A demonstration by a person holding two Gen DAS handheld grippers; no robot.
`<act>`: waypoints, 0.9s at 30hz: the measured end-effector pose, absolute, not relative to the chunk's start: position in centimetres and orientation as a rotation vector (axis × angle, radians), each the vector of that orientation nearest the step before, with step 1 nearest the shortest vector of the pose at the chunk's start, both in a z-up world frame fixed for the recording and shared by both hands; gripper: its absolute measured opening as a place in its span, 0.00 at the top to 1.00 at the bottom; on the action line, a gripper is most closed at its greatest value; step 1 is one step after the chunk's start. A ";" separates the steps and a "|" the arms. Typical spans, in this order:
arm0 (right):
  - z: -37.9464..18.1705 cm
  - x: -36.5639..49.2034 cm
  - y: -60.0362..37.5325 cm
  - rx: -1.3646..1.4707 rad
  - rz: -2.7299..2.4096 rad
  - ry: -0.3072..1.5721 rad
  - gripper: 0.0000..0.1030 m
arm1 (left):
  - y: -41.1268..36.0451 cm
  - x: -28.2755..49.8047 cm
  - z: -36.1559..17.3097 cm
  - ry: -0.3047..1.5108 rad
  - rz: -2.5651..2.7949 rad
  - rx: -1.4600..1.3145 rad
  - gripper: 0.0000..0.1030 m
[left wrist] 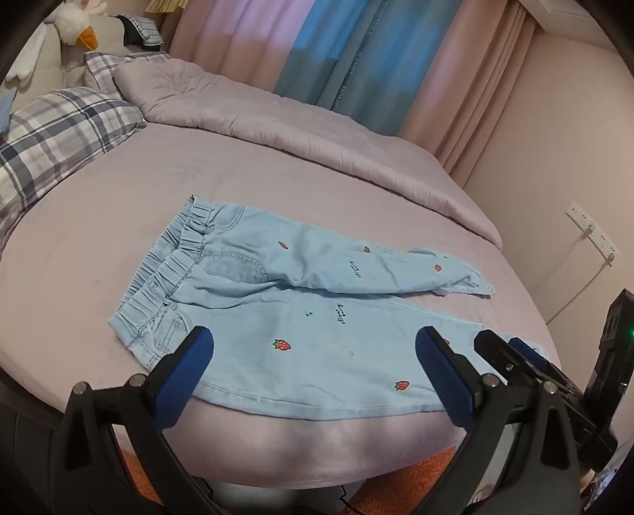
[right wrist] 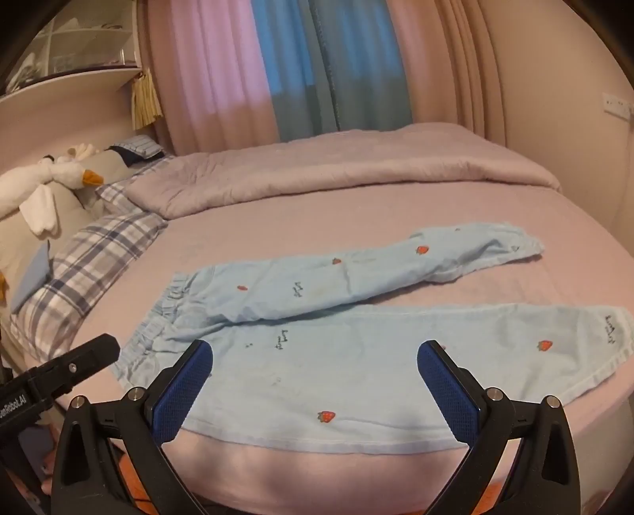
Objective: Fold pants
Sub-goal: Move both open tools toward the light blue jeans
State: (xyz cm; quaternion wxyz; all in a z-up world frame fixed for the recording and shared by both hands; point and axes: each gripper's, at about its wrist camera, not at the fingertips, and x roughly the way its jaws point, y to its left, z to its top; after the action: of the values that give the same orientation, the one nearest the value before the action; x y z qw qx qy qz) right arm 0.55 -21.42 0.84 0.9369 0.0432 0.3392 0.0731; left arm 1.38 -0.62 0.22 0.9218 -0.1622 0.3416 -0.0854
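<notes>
Pink curtains with a blue panel back a bed dressed in a mauve sheet, a folded duvet lying along its far side. From the left wrist view, plaid pillows and a plush goose sit at ten o'clock. Light-blue pants printed with strawberries lie spread flat near the bed's close edge, waistband at nine o'clock, legs running toward three o'clock and slightly parted, probably laid out so that one leg can go over the other. The left gripper hovers over the near leg, fingers wide, holding nothing. At four o'clock the right gripper's tip shows beside it.

From the right wrist view, the pants fill the middle, cuffs at two and three o'clock. The right gripper hangs above the near leg's hem side, fingers wide and empty. Small script on the fabric is too fine to read. At eight o'clock the left gripper's body bears white lettering, partly cut off, ending in "RobotAI" as far as can be made out.
</notes>
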 end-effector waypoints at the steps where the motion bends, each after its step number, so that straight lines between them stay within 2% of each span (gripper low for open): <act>1: 0.7 0.6 -21.4 0.094 0.146 0.697 0.00 | -0.6 1.4 0.2 0.706 -0.171 -0.332 0.01; 27: -1.2 -0.5 -23.4 0.200 0.133 0.725 0.00 | -1.6 1.0 -0.9 0.768 -0.141 -0.306 0.01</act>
State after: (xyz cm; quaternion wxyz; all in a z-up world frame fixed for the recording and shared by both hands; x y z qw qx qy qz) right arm -0.47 -23.45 -1.22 0.9280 0.0978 0.3537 0.0648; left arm 1.01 -1.64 -0.86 0.9133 -0.1485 0.3730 -0.0683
